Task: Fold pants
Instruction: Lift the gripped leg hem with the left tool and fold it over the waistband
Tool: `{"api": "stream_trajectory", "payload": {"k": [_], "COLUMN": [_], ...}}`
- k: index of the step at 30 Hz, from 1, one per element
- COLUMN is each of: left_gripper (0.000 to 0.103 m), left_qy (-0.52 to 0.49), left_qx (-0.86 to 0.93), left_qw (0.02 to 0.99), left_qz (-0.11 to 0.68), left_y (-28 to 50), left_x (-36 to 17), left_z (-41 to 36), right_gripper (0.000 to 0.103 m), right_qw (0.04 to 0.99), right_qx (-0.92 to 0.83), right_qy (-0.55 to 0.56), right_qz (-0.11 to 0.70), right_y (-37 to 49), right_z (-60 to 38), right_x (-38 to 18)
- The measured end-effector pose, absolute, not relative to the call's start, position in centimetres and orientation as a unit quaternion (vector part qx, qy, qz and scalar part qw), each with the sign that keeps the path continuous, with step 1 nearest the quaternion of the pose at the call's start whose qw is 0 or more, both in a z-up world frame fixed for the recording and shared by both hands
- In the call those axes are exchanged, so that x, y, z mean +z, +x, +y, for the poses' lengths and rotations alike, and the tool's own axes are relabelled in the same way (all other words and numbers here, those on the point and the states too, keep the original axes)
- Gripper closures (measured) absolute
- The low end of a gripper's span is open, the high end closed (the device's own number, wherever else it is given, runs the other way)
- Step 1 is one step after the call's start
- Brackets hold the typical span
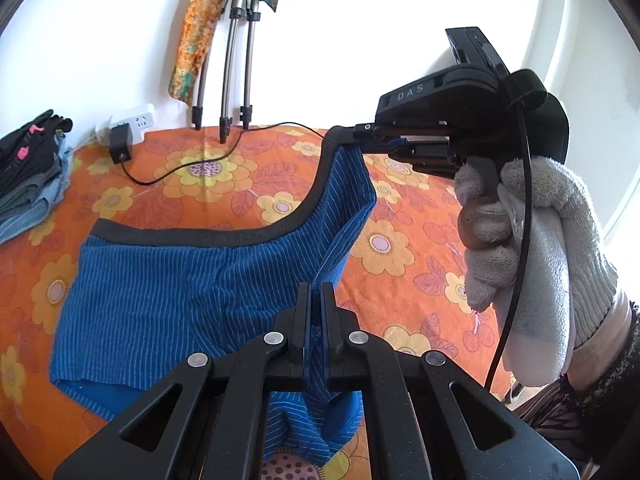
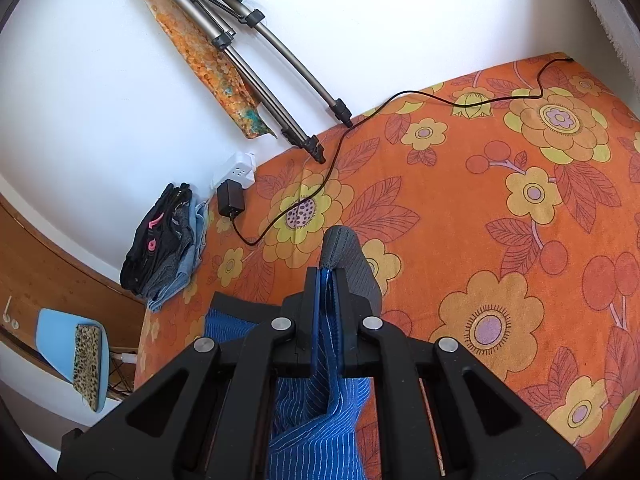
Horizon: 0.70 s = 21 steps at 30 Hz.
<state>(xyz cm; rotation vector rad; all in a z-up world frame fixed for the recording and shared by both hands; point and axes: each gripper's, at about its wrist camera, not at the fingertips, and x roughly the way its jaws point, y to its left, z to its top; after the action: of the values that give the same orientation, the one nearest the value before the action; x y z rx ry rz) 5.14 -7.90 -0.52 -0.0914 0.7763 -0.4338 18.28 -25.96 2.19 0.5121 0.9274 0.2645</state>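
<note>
Blue pinstriped shorts (image 1: 160, 284) with a dark grey waistband (image 1: 192, 234) lie partly flat on the orange flowered bedspread (image 1: 400, 208). My left gripper (image 1: 318, 292) is shut on the right leg hem, lifted off the bed. My right gripper (image 1: 368, 136), held in a white-gloved hand, is shut on the waistband's right corner and holds it raised. In the right wrist view my right gripper (image 2: 327, 280) pinches the blue cloth (image 2: 320, 420), with the grey waistband (image 2: 352, 264) folded over the right finger.
A stack of folded dark and grey clothes (image 1: 32, 164) sits at the far left by the wall. A white power strip (image 1: 132, 122) with a black adapter and cable (image 1: 192, 164), tripod legs (image 1: 236, 60) and a hanging orange cloth (image 1: 196, 32) stand at the wall.
</note>
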Motion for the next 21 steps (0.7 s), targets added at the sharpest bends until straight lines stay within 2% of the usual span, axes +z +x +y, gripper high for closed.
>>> {"api": "stream_trajectory", "payload": {"k": [13, 21], "left_gripper": [0.1, 0.1], "left_qy": [-0.078, -0.096], "left_qx": [-0.129, -0.064], "left_qw": [0.912, 0.916], "left_qz": [0.38, 0.385], "left_y": [3.7, 3.6], "left_x": [-0.8, -1.9], "left_z": [0.6, 5.9], "right_gripper": [0.097, 0.097], "right_qw": [0.849, 0.846], "right_qx": [0.186, 0.225], "right_qy": [0.214, 0.124], "right_qz": [0.446, 0.468], "right_y": [20.1, 21.4], "right_z": [-16.2, -6.6], "right_x": [3.7, 2.6]}}
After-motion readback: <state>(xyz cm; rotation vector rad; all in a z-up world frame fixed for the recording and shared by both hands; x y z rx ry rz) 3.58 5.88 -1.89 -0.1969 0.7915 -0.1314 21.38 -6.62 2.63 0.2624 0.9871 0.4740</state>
